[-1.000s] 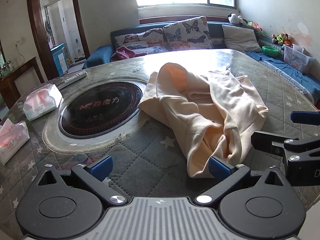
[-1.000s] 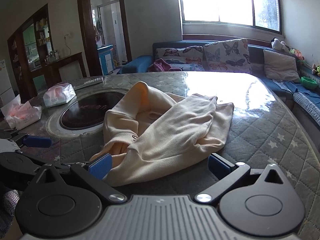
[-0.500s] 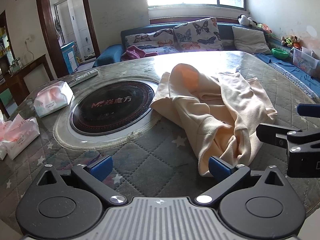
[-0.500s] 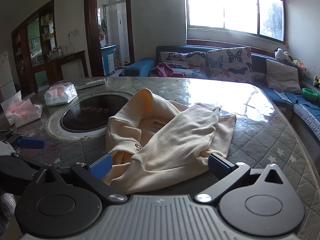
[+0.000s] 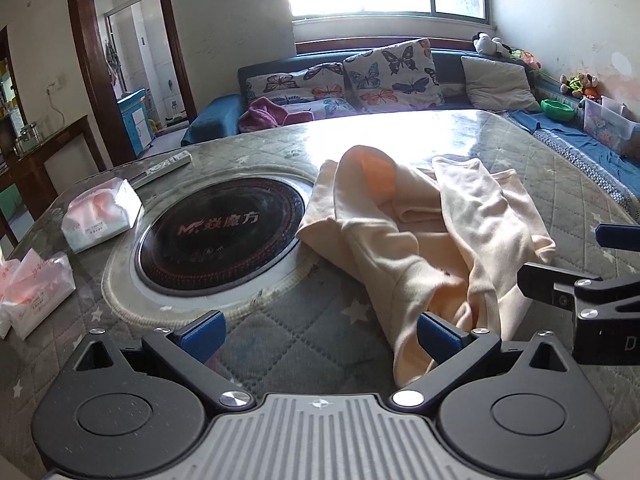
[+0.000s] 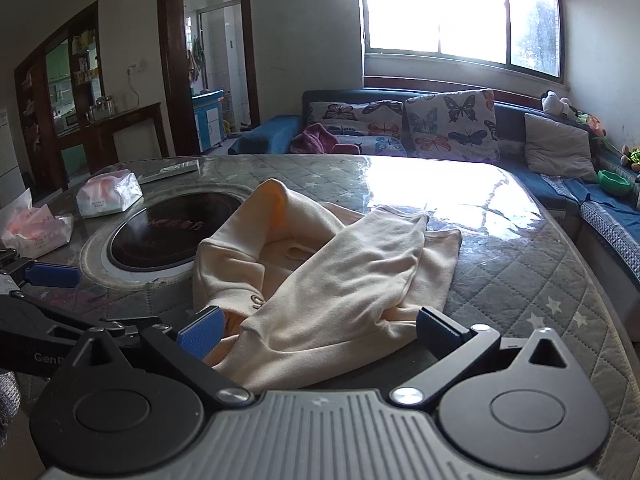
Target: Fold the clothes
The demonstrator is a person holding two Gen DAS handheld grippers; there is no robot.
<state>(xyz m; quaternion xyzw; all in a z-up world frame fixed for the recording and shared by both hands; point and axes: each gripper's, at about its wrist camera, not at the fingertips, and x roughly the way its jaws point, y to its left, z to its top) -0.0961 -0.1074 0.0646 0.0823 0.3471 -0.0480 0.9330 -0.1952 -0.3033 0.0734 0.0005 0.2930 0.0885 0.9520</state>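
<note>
A crumpled cream garment (image 5: 432, 240) lies on the quilted table cover, to the right of a round black cooktop; it also shows in the right wrist view (image 6: 328, 280). My left gripper (image 5: 320, 334) is open and empty, just in front of the garment's near left hem, its right pad beside the cloth. My right gripper (image 6: 320, 332) is open and empty, with the garment's near edge lying between its blue pads. The right gripper's fingers (image 5: 560, 288) show at the right edge of the left wrist view. The left gripper's fingers (image 6: 52, 276) show at the left of the right wrist view.
A round black cooktop (image 5: 220, 236) is set into the table (image 5: 560, 168). Two tissue packs (image 5: 100, 216) (image 5: 32, 292) and a remote (image 5: 168, 164) lie at the left. A sofa with butterfly cushions (image 5: 388, 72) stands behind the table.
Both grippers have drawn back and risen slightly, so the garment sits a little farther away in both views. The garment has not moved. Both grippers stay open.
</note>
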